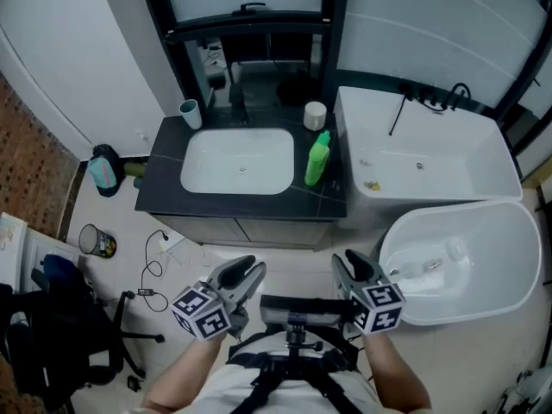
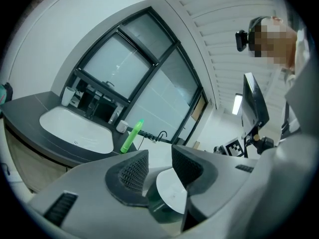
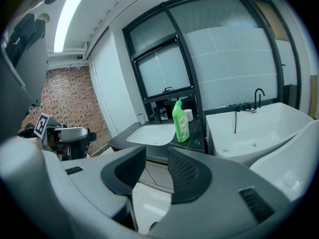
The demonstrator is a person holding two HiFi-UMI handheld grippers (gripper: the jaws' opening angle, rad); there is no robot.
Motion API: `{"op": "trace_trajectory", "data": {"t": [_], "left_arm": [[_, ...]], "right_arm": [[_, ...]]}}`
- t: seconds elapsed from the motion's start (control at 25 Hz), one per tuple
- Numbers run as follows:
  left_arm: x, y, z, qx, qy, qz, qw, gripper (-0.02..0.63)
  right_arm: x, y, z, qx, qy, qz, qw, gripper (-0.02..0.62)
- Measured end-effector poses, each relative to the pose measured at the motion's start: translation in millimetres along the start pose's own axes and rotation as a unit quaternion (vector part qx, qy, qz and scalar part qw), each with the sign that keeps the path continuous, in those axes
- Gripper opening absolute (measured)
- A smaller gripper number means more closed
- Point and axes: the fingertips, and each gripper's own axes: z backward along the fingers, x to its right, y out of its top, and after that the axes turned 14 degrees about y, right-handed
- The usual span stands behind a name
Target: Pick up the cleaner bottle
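Head view puts the cleaner bottle (image 1: pixel 318 158) upright on the dark counter (image 1: pixel 164 166), just right of the basin (image 1: pixel 237 160) and near the edge by the bathtub (image 1: pixel 431 158), well apart from the left gripper (image 1: pixel 244 272) and right gripper (image 1: pixel 349 261), both slightly parted and empty. It looks like light, stiff, smooth plastic, likely to slip or tip, so grip across the body below the neck; the front approach is open
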Motion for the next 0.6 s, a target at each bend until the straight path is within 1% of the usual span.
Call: {"op": "trace_trajectory", "data": {"t": [0.2, 0.6], "left_arm": [[7.3, -1.8, -12.0, 0.001, 0.009, -0.002, 1.0000, 0.135], [21.2, -4.0, -37.9, -0.005, 0.012, -0.008, 0.9999, 0.135]], "right_arm": [[14.8, 4.5, 4.3, 0.000, 0.007, 0.000, 1.000, 0.141], [39.0, 10.0, 11.2, 0.002, 0.012, -0.005, 1.000, 0.141]]}}
